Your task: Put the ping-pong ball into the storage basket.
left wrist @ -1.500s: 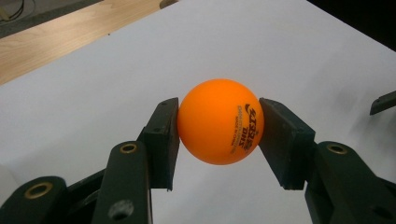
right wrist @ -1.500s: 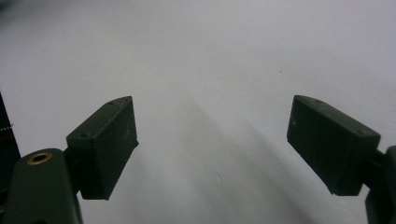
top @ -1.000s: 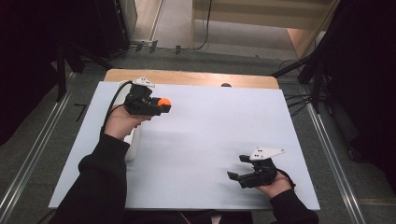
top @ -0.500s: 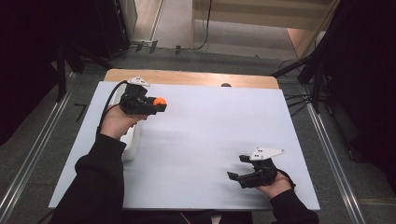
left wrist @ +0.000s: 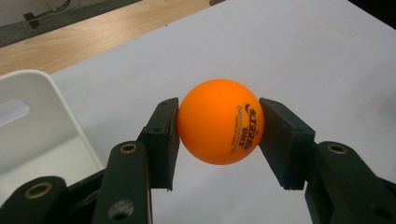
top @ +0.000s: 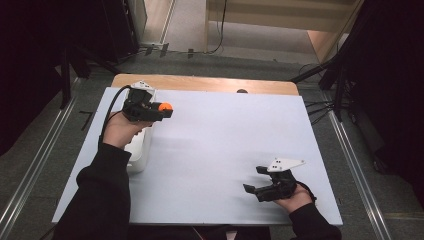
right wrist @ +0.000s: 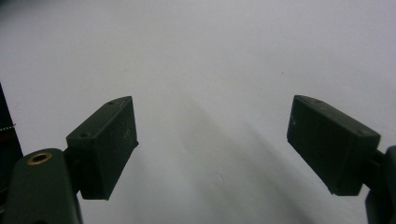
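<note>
Slightly shifted toward the far left corner since a second ago, the left gripper carries a smooth, glossy orange ball with small dark printed lettering. Its two flat, matte black fingers press on opposite sides of the ball, which hangs above the pale, even white surface, beside a white, round-cornered plastic bin. A strip of light wood runs along the far edge. The left forearm, in a dark sleeve, reaches forward with the hand wrapped around the gripper body. The right gripper has not moved: it rests low near the front right, fingers spread wide with nothing between them.
</note>
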Demonstrator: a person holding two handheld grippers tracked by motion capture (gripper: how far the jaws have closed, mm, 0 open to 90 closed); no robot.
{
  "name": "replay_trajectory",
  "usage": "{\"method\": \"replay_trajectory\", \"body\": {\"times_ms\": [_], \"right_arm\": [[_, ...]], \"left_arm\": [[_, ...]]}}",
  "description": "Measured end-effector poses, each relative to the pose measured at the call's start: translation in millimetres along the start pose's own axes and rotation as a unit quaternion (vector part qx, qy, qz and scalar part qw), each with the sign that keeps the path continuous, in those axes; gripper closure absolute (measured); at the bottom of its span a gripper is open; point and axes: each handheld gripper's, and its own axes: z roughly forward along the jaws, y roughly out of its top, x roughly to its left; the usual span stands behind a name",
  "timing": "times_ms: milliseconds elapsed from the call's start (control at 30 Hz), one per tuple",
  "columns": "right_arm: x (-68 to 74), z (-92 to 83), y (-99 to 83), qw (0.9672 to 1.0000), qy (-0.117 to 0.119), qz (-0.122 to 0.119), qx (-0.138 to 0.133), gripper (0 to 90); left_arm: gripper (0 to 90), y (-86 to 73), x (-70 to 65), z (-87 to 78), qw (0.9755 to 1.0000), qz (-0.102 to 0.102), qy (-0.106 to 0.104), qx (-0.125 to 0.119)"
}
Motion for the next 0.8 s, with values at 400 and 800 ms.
{"method": "replay_trajectory", "body": {"times_ms": [400,800], "right_arm": [[-0.3,0.0,0.0,1.0,-0.001,-0.002,-0.001,14.6],[-0.2,-0.1,0.0,1.0,0.0,-0.001,-0.001,14.6]], "left_arm": [[50.9,-2.7,8.7,-6.4,0.9999,-0.006,0.016,0.002],[50.9,-6.3,16.6,-9.6,0.9995,-0.018,0.025,-0.003]]}}
